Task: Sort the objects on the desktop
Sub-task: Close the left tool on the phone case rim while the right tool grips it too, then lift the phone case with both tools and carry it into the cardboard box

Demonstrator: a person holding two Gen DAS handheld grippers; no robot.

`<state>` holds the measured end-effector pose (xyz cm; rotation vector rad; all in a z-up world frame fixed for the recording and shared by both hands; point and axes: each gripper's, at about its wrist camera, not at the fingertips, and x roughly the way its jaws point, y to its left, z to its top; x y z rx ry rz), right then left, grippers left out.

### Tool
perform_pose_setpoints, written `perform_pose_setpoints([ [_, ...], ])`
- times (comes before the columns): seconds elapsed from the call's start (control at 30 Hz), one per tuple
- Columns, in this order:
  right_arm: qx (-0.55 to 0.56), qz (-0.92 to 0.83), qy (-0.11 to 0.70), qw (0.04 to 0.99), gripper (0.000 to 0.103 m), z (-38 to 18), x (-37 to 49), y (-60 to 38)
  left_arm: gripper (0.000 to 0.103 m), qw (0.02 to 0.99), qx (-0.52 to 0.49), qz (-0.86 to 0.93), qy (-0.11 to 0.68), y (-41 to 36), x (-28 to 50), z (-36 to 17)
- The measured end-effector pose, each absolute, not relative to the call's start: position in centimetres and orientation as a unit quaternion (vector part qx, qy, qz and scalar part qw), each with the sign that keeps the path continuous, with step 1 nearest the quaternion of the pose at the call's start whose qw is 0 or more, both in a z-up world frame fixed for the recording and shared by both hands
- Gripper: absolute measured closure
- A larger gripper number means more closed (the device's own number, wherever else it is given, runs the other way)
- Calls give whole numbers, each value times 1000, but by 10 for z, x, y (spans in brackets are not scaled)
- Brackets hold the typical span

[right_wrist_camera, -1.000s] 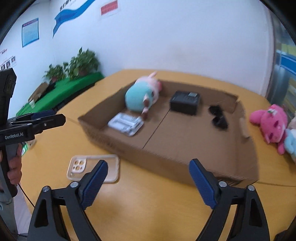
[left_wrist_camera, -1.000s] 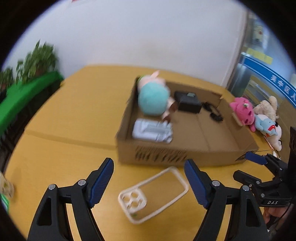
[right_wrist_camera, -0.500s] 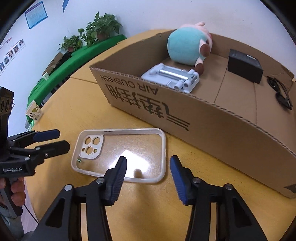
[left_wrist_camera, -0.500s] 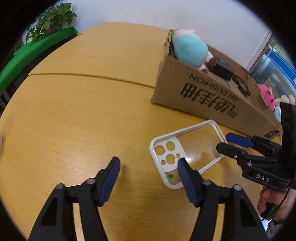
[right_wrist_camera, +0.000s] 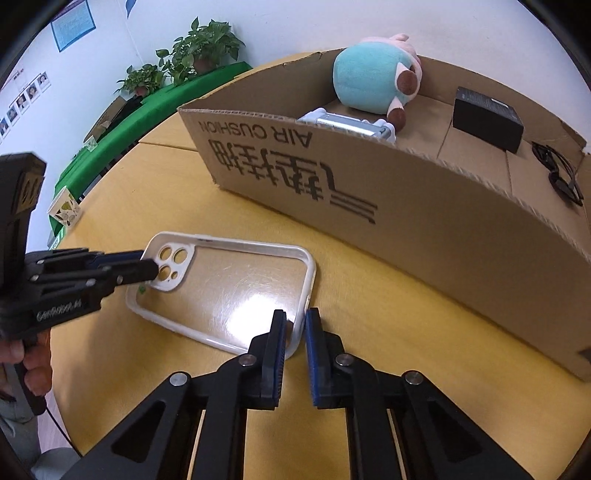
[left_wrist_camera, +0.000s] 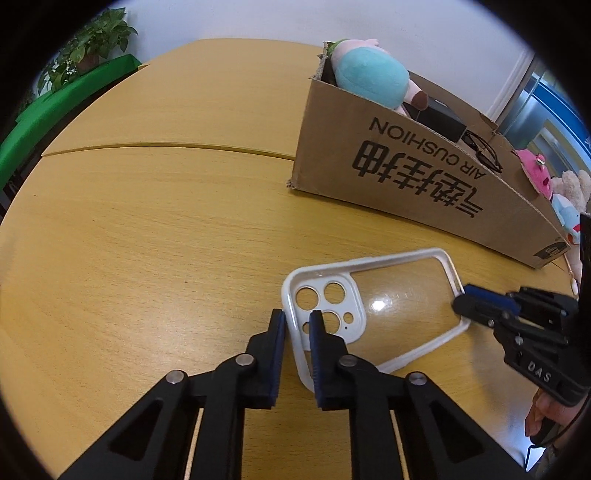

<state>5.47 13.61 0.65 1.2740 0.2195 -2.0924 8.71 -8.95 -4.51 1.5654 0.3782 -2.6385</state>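
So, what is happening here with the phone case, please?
A person holds tongs in each hand and grips the clear phone case at both ends. The left tongs pinch the rim at the camera-hole end, the right tongs pinch the rim at the opposite end. The case lies on the wooden table, beside the cardboard box, which already holds a plush toy and other things.

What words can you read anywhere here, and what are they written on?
"AIR CUSHION": upside down on the cardboard box, above big Chinese characters.
"DAS": on the right hand-held gripper.
A white word on the left hand-held gripper: too blurred to read.
Wall posters: too small to read.
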Motion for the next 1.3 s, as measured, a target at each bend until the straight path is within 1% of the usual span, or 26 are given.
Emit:
perform_pose_setpoints([
  [0.13, 490, -808, 51, 323, 93, 6, 69, 159, 95, 0, 505, -855, 117, -77, 90, -44],
  [0.3, 480, -822, 40, 304, 93, 13, 81, 174, 96, 0, 484, -871, 88, -58, 89, -23],
  [0.63, 378, -866, 4, 328, 93, 94, 89, 182, 96, 20, 396, -916, 66, -58, 88, 62],
  [0.77, 353, -874, -1, 334, 93, 115, 81, 184, 96, 24, 372, -927, 44, -52, 75, 90],
  [0.93, 322, -892, -22, 318, 93, 142, 67, 206, 96, -1, 343, -939, 25, -31, 50, 123],
  [1.13, 287, -916, -30, 278, 93, 178, 47, 240, 96, -42, 324, -945, 20, 1, 9, 143],
  [1.3, 281, -926, -34, 251, 93, 190, 23, 265, 96, -70, 319, -945, 18, 24, -23, 151],
])
